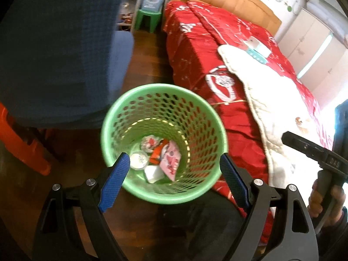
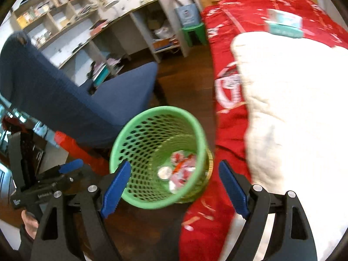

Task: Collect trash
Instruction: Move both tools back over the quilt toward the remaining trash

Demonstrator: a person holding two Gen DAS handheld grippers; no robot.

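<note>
both grippers [image 1: 175, 169] [image 2: 174, 181] hung over green bin [image 1: 108, 134], jaws apart, empty; wrappers [image 1: 158, 156] lay inside, likely drop spot beside bed [image 1: 195, 54].

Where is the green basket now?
The green basket stands on the wooden floor, low and central in both wrist views, between the blue chair and the red-covered bed.
</note>
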